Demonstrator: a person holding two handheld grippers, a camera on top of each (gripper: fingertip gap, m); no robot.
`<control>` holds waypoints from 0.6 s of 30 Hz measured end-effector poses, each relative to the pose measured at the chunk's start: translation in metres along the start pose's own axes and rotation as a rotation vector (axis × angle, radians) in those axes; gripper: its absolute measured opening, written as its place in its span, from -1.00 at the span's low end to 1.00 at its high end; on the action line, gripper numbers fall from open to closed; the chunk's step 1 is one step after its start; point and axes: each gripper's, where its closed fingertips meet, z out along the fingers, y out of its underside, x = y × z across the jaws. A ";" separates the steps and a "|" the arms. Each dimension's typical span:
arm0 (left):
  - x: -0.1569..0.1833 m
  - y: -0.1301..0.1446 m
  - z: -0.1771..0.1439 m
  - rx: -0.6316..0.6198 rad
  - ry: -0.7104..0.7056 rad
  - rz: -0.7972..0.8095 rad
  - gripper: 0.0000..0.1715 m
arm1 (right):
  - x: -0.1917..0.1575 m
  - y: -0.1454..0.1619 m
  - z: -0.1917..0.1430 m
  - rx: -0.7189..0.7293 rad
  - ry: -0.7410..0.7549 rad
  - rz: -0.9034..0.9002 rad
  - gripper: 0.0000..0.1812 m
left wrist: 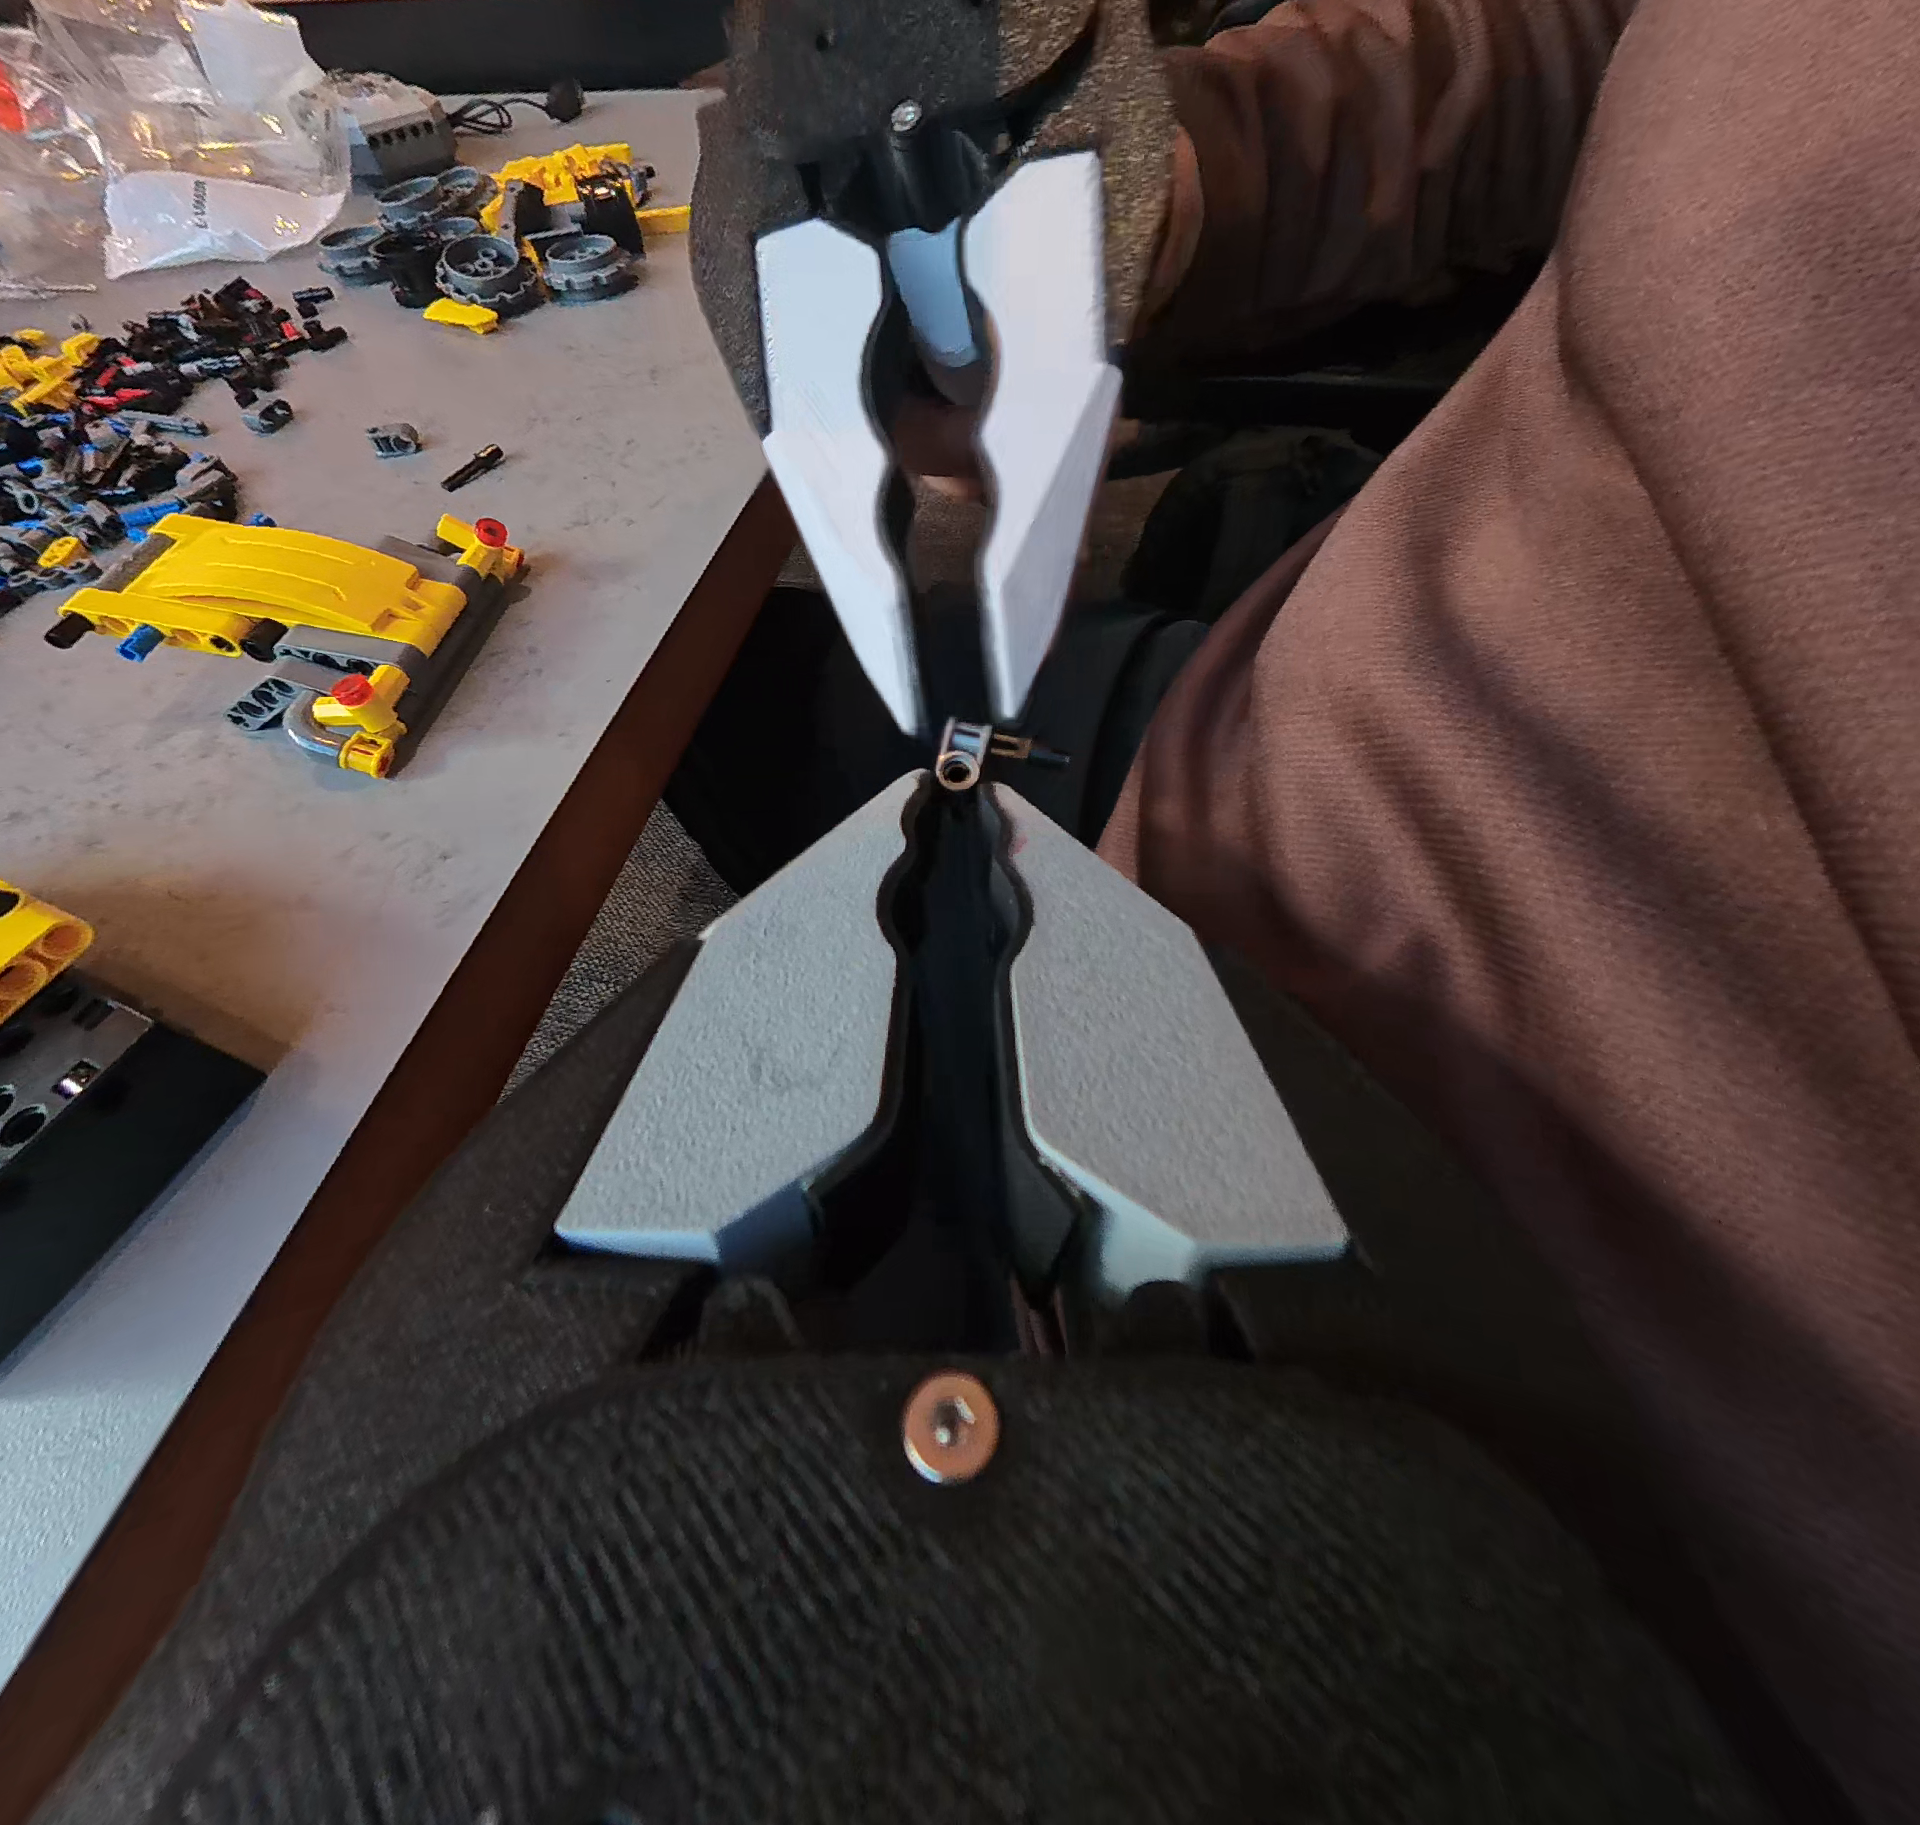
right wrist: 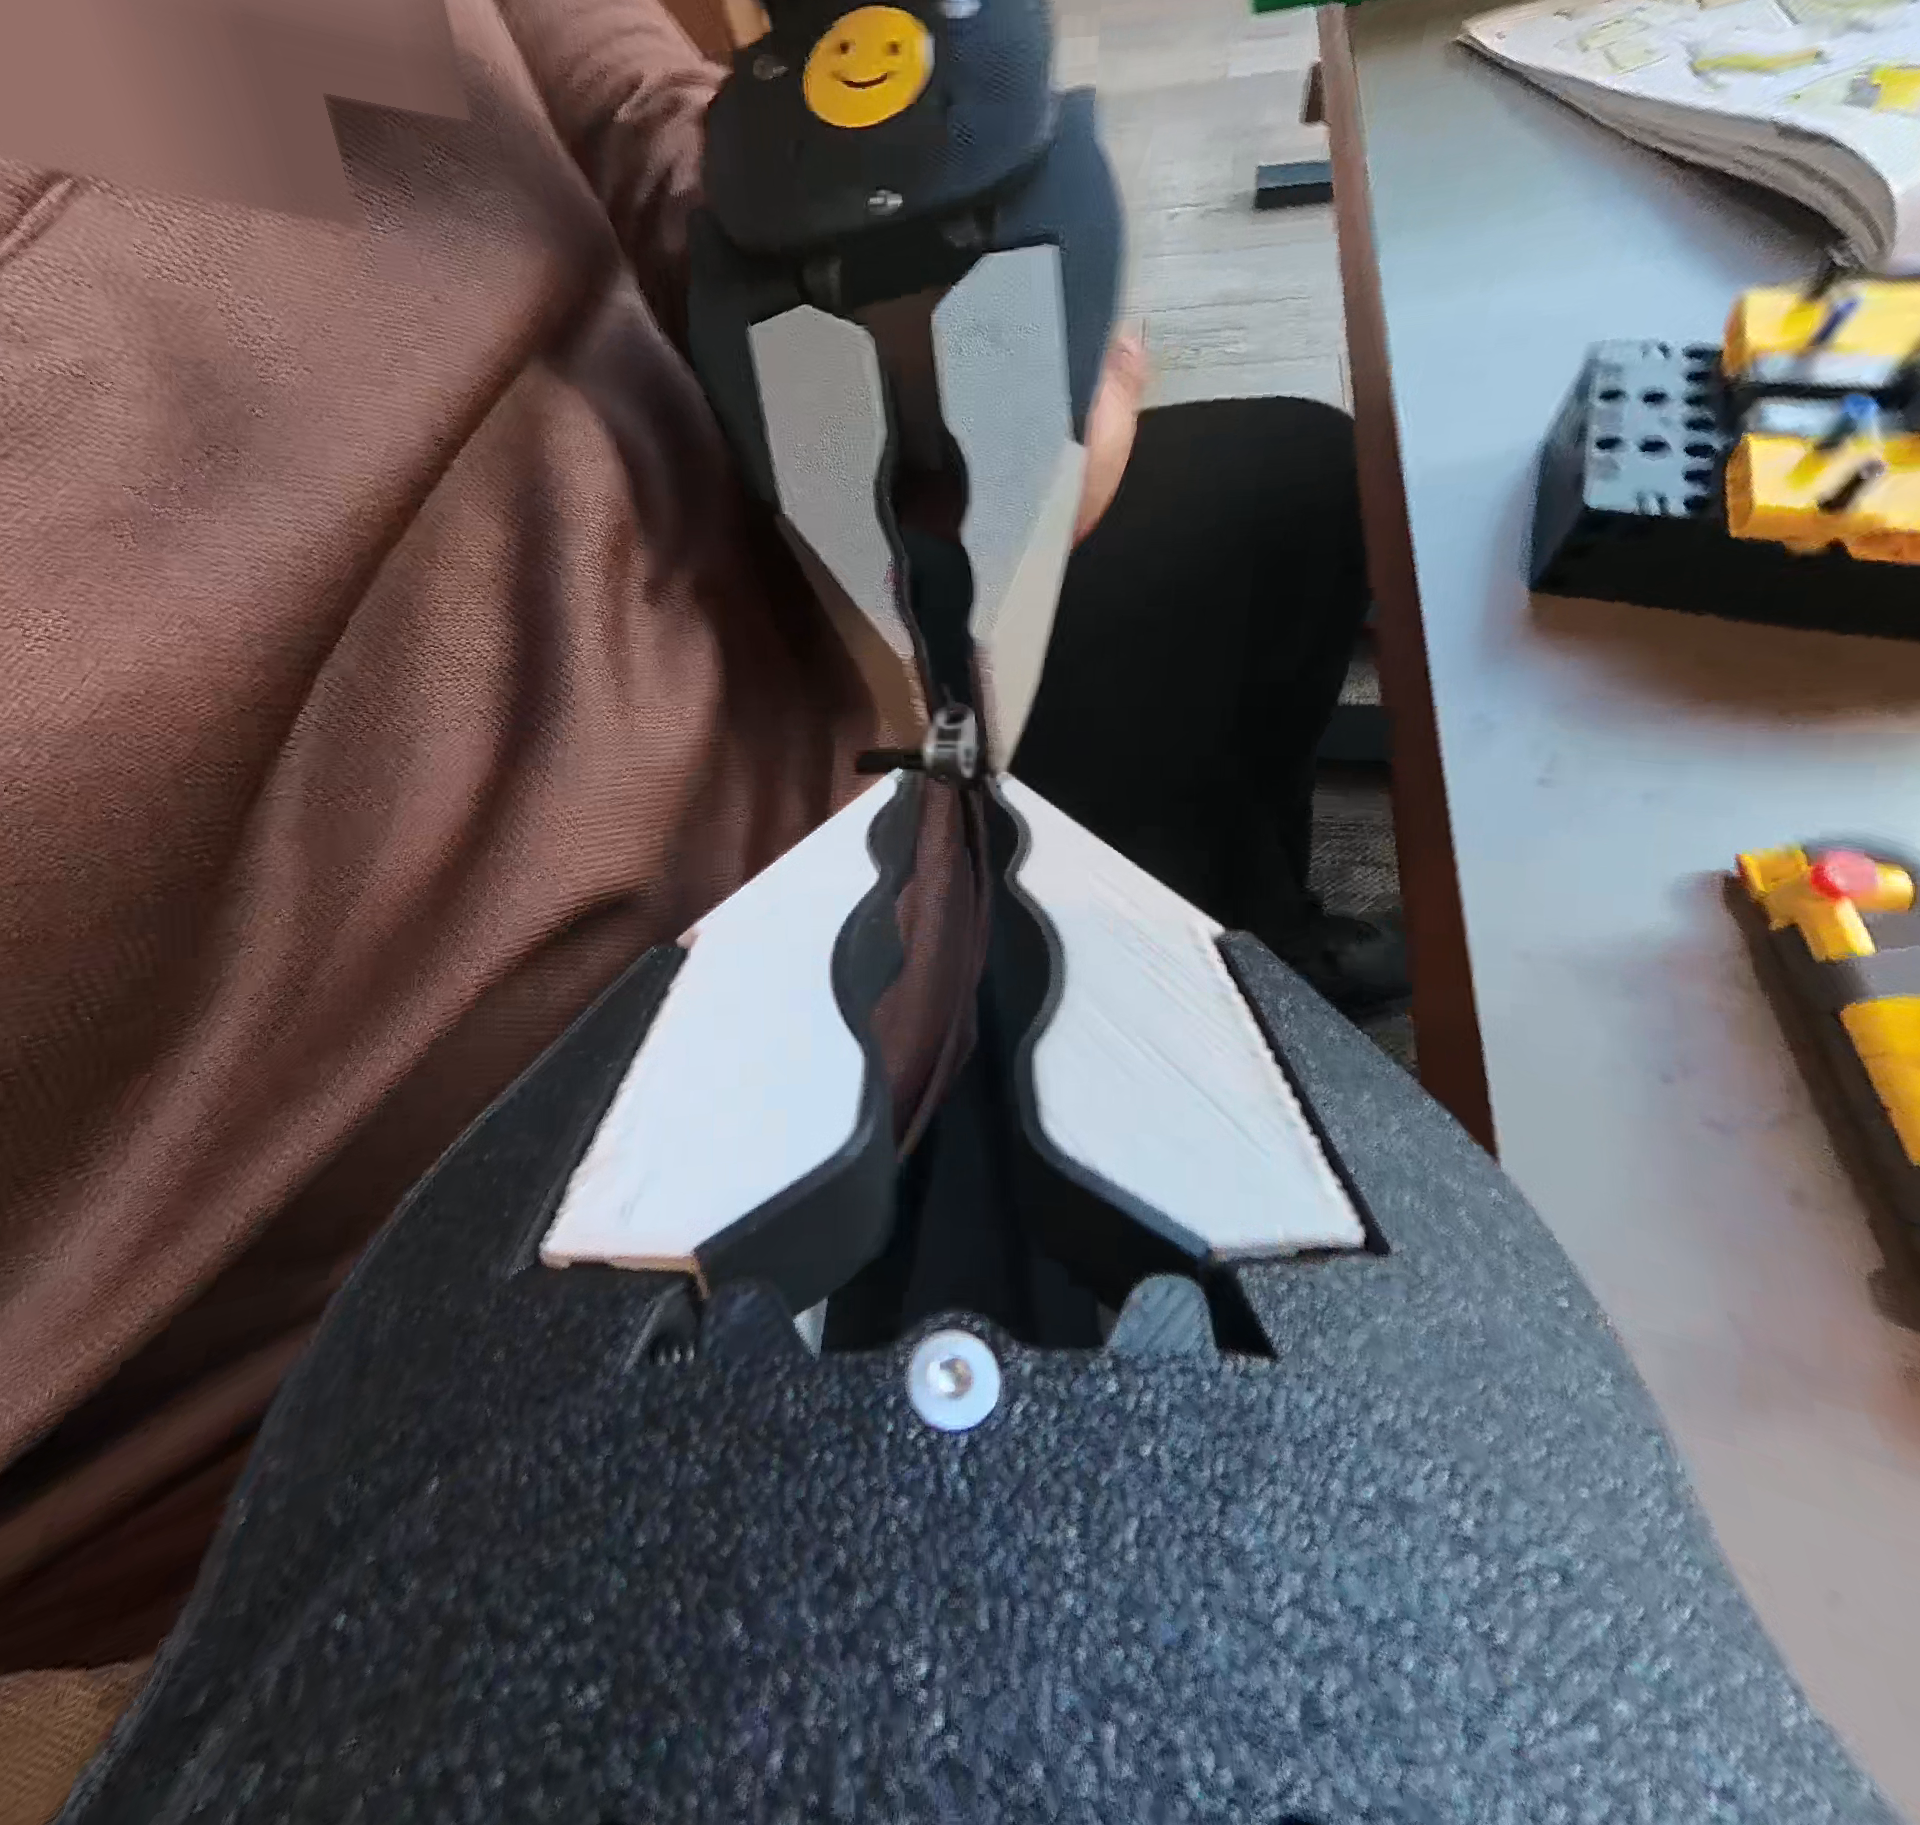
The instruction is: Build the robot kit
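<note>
My two grippers meet tip to tip in the air beside the table, in front of a person in a brown sweater (left wrist: 1558, 632). My left gripper (left wrist: 956, 786) is shut on a small grey connector piece (left wrist: 956, 765) with a black pin (left wrist: 1027, 751) sticking out sideways. My right gripper (left wrist: 962, 726) comes from the other side and is shut on the same piece. In the right wrist view, my right gripper (right wrist: 951, 783) and the left gripper (right wrist: 956, 717) both pinch the connector (right wrist: 950, 747); its pin (right wrist: 881, 763) points left.
The grey table (left wrist: 582, 445) carries a yellow and grey assembly (left wrist: 301, 622), a pile of small loose parts (left wrist: 135, 404), grey wheels (left wrist: 478, 248), clear plastic bags (left wrist: 156, 113) and a black base (left wrist: 94, 1100). An open booklet (right wrist: 1704, 82) and a black and yellow build (right wrist: 1756, 466) lie there too. Only a small space, under 4 cm, lies between the two pairs of fingers.
</note>
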 end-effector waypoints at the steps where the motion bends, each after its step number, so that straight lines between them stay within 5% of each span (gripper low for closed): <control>1: -0.002 -0.001 -0.001 0.002 -0.011 0.006 -0.94 | 0.004 0.000 -0.002 0.015 0.003 0.056 -0.89; 18: -0.044 -0.023 -0.019 -0.019 -0.433 0.345 -0.95 | 0.021 -0.038 0.000 0.423 -0.175 0.736 -0.99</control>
